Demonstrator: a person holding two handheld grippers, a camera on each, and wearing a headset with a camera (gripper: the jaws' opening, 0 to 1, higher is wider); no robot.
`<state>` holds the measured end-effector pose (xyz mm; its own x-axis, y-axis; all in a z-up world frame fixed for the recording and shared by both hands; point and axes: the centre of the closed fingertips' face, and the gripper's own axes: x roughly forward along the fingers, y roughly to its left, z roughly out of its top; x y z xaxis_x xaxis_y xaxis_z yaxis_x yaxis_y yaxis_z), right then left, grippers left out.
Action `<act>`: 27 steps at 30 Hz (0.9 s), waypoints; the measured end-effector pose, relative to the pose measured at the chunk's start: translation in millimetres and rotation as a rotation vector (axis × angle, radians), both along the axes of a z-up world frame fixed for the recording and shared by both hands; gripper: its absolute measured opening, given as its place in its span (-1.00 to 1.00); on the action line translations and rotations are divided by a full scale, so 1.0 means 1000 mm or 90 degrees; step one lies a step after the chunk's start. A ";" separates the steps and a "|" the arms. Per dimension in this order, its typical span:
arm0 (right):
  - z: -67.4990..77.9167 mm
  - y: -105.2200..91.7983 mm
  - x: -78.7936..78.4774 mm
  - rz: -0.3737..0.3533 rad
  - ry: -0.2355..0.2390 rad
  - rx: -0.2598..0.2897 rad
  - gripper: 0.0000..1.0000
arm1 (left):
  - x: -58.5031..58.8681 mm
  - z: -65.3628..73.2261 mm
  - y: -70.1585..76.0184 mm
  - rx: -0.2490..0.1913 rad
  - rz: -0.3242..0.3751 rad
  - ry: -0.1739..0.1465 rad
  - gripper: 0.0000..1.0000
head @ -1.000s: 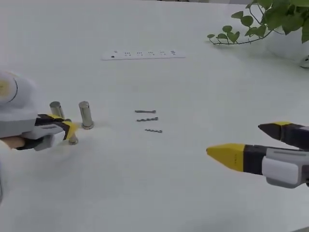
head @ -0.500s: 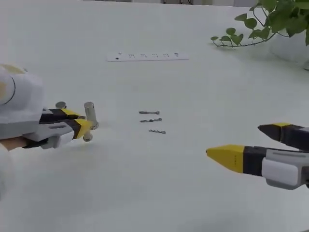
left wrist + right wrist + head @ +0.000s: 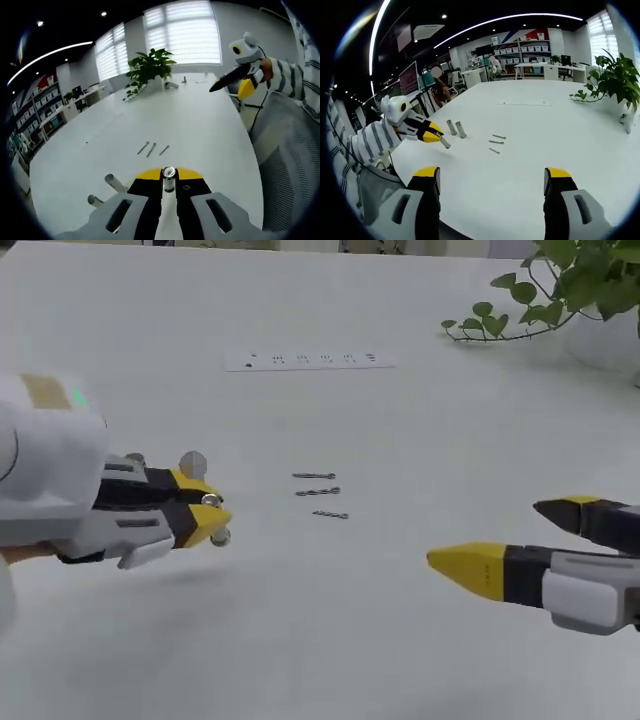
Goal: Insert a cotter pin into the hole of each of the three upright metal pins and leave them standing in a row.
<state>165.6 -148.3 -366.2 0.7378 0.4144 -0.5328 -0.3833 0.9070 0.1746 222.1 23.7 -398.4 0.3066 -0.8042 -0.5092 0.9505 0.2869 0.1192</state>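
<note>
Head view: left gripper [image 3: 217, 519] pinches a metal pin [image 3: 210, 501] above desk [image 3: 400, 640], probably exposing its hole; right gripper [image 3: 484, 532] spread for cotter pins [image 3: 318, 491].

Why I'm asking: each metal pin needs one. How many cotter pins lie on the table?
3, all loose on the table: far cotter pin, middle cotter pin, near cotter pin, side by side in a close column. None appears hidden.
</note>
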 end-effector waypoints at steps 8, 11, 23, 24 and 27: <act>-0.001 0.000 -0.001 0.003 0.003 -0.001 0.67 | -0.020 -0.003 -0.009 0.013 -0.066 -0.004 -0.90; -0.002 0.001 -0.001 0.004 0.005 -0.003 0.67 | -0.025 -0.006 -0.010 0.020 -0.080 0.004 -0.90; -0.002 0.003 -0.001 0.014 0.009 -0.004 0.67 | -0.044 -0.025 -0.016 0.052 -0.119 0.032 -0.90; -0.003 0.004 -0.001 0.015 0.010 -0.004 0.67 | -0.045 -0.027 -0.016 0.055 -0.121 0.033 -0.90; -0.003 0.004 -0.002 0.017 0.011 -0.005 0.67 | -0.047 -0.032 -0.016 0.070 -0.130 0.036 -0.90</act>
